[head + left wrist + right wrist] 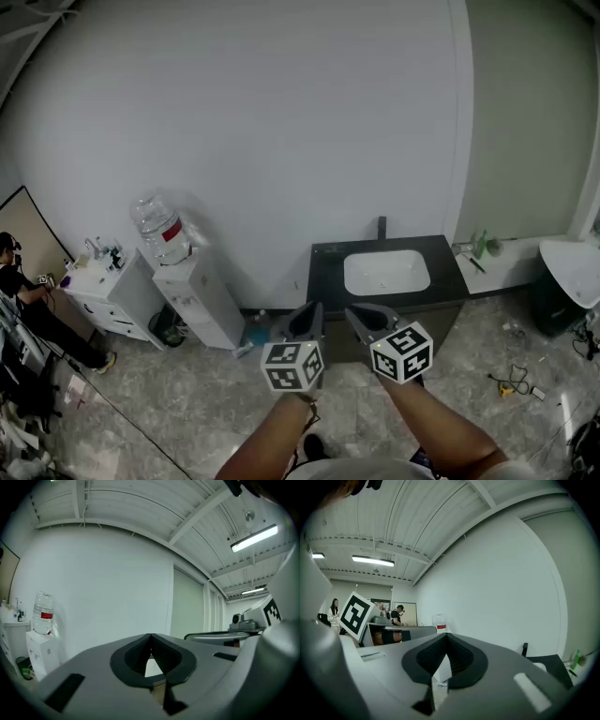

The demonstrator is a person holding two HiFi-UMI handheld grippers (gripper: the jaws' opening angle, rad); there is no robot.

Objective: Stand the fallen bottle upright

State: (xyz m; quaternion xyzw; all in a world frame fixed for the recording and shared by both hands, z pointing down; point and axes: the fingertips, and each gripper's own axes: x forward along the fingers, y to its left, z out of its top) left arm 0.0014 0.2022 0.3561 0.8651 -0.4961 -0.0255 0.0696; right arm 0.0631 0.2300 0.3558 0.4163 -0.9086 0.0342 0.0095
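two grippers, both level, side by side low in the head view, aimed at the dark counter [323, 272]. left gripper [307, 319]: jaw tips together, nothing between them. right gripper [368, 317]: same, tips meet, empty. a marker cube sits behind each set of jaws, with a forearm below it.

counter stands against the white wall, with a white basin [386, 273] set in it and a black faucet [382, 227] at the back edge. left of it is a white water dispenser [199, 298] with a clear jug [159, 228] on top, red label. further left is a white cabinet [105, 295] with small clutter on top and a person [19, 286] beside it.

fallen bottle: can't tell for sure which thing it is. a small pale item [243, 350] lies on the floor between the dispenser foot and the counter, just beside a teal thing [255, 333]; too small to make out. neither gripper touches it. a green thing [480, 246] stands on the white ledge right of the counter.
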